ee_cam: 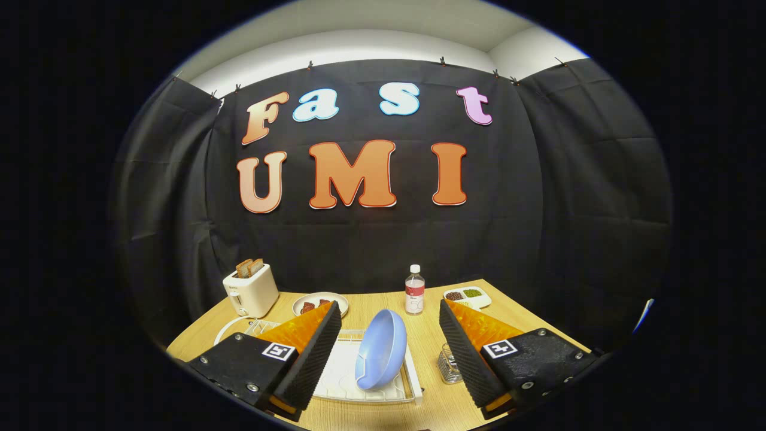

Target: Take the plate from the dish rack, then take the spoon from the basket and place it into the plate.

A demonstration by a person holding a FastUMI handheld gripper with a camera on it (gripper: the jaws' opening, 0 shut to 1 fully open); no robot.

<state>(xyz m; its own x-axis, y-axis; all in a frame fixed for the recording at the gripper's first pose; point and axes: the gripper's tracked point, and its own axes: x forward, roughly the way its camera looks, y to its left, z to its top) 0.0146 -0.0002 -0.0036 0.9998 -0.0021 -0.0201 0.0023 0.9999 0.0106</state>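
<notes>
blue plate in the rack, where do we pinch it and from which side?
Take the plate by its top rim, coming down from above. It stands on edge in the dish rack, leaning a little, so the upper rim is free and thin enough to fit between the fingers, one on each face. The gripper is open, with the plate between its fingers and neither one touching it.

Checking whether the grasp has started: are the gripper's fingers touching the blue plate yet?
Apart. In the gripper view the gripper is open, and the blue plate stands on edge in the dish rack between the fingers, with clear gaps either side.
</notes>
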